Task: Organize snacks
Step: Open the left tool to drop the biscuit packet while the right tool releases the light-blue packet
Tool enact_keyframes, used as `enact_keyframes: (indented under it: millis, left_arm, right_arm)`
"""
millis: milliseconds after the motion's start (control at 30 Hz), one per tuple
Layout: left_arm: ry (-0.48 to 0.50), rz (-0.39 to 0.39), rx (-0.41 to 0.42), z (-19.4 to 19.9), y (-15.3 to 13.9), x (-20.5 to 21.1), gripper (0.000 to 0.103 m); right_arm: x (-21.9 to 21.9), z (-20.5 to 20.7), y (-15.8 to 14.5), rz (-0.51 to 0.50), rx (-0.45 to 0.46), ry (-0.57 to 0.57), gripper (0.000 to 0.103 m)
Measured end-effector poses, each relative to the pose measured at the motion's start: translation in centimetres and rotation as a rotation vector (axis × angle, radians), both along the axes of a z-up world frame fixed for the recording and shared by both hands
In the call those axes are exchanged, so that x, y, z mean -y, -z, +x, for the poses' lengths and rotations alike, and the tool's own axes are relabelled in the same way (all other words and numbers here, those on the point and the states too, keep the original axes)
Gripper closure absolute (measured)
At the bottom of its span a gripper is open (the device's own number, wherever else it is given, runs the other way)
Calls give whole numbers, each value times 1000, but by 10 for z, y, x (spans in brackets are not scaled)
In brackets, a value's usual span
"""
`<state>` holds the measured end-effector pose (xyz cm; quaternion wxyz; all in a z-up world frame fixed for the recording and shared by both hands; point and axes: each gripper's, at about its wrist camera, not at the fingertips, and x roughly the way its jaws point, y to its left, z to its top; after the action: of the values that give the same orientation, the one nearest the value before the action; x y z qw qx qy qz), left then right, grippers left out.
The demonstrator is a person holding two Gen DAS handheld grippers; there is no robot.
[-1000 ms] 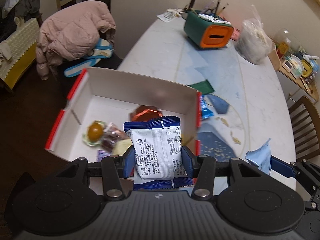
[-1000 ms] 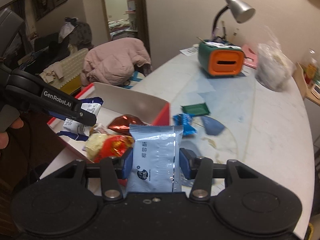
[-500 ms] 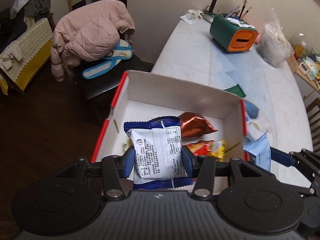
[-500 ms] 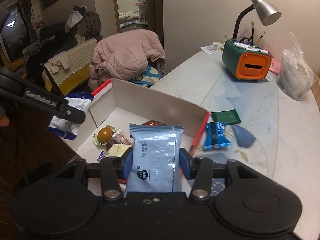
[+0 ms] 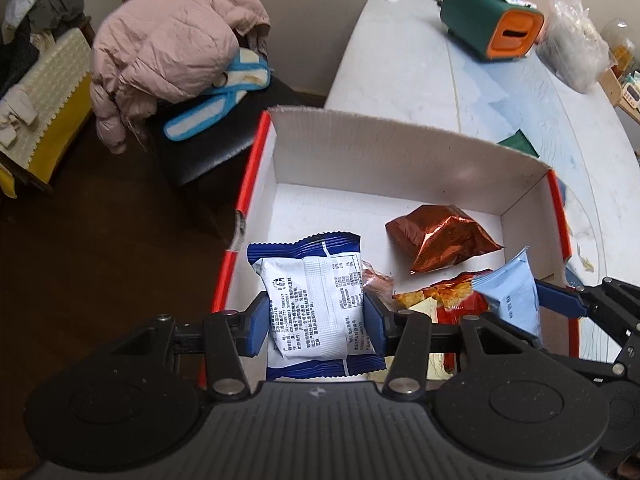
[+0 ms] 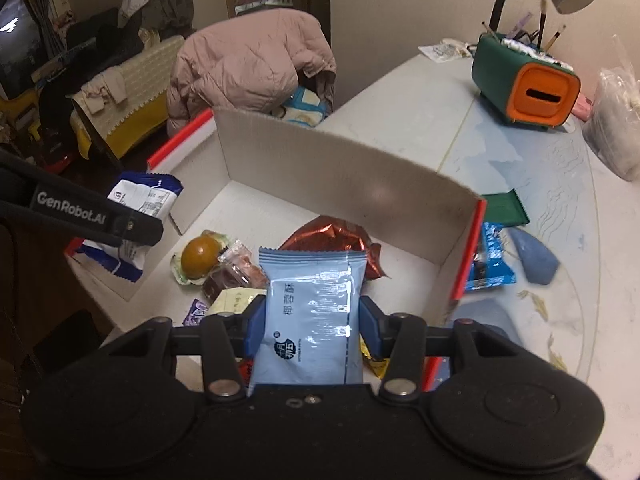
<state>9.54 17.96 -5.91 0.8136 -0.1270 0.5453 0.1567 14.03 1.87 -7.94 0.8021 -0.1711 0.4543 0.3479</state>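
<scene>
My left gripper [image 5: 316, 322] is shut on a white and dark-blue snack packet [image 5: 316, 300], held over the left front of the red-edged white cardboard box [image 5: 400, 160]. My right gripper [image 6: 312, 324] is shut on a light-blue snack packet [image 6: 314, 312], held over the box's [image 6: 340, 176] front edge; it also shows in the left wrist view [image 5: 512, 292]. Inside the box lie a copper foil bag [image 5: 440, 236], a red-yellow packet [image 5: 444, 294], a round brown sweet [image 6: 200, 254] and small wrapped snacks [image 6: 236, 270].
On the marble table [image 6: 560, 208] right of the box lie a blue snack packet [image 6: 490, 260], a green packet [image 6: 504, 208] and a blue-grey piece [image 6: 534, 258]. Farther back stand a green-orange holder [image 6: 524, 84], a lamp and a plastic bag [image 6: 616, 128]. A chair with a pink jacket [image 5: 172, 48] stands left.
Both grippers have moved left and closer over the box, still holding their packets. The box now fills more of both views.
</scene>
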Motion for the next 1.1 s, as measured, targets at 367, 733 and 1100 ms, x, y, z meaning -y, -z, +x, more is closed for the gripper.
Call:
enact_keyframes:
  millis: [367,733,1100]
  left_arm:
    - [37,0,-64,15,39,8,55]
    - [43,-13,-68,11,51,12,53]
    - [39,-19,-9,-9,34,15,41]
  right_arm:
    - [-7,2,17,-42,-21,14,56]
    - [-7,1,25,-45,-11,15,56]
    - [-1,-8,17,-24,10,6,42]
